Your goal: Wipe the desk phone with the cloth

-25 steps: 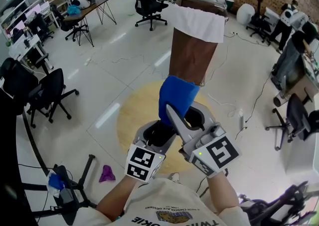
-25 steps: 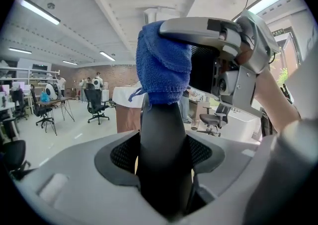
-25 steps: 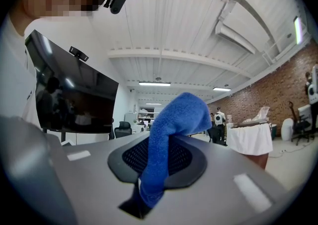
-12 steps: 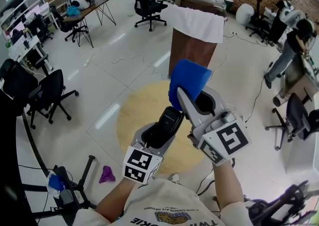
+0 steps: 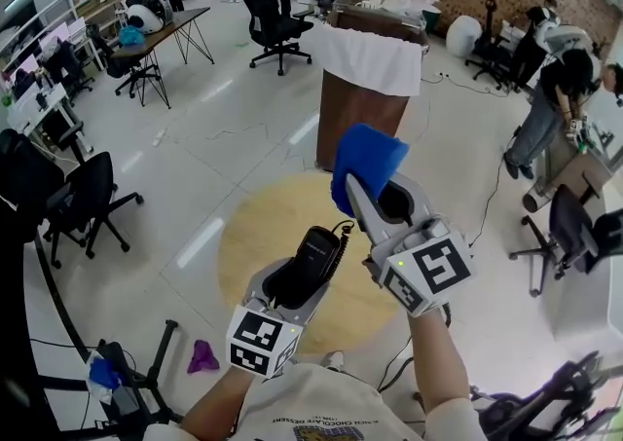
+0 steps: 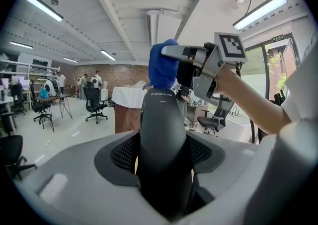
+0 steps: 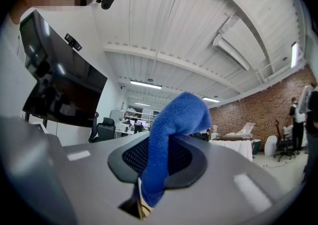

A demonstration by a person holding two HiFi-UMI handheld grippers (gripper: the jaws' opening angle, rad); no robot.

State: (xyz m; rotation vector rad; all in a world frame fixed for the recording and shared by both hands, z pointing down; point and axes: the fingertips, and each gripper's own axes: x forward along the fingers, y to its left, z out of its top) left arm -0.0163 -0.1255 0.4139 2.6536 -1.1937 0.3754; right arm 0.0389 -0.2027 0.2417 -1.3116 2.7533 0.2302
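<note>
Our left gripper point(image 5: 292, 285) has its jaws set wide, pressing on the sides of a black phone handset point(image 5: 313, 256) that points away from us in mid-air. Our right gripper point(image 5: 378, 203) has its jaws nipped together on a blue cloth point(image 5: 367, 159). A second ago the cloth covered the handset's far end. Now it has lifted up and to the right, just clear of it. We judge one wiping stroke finished.
</note>
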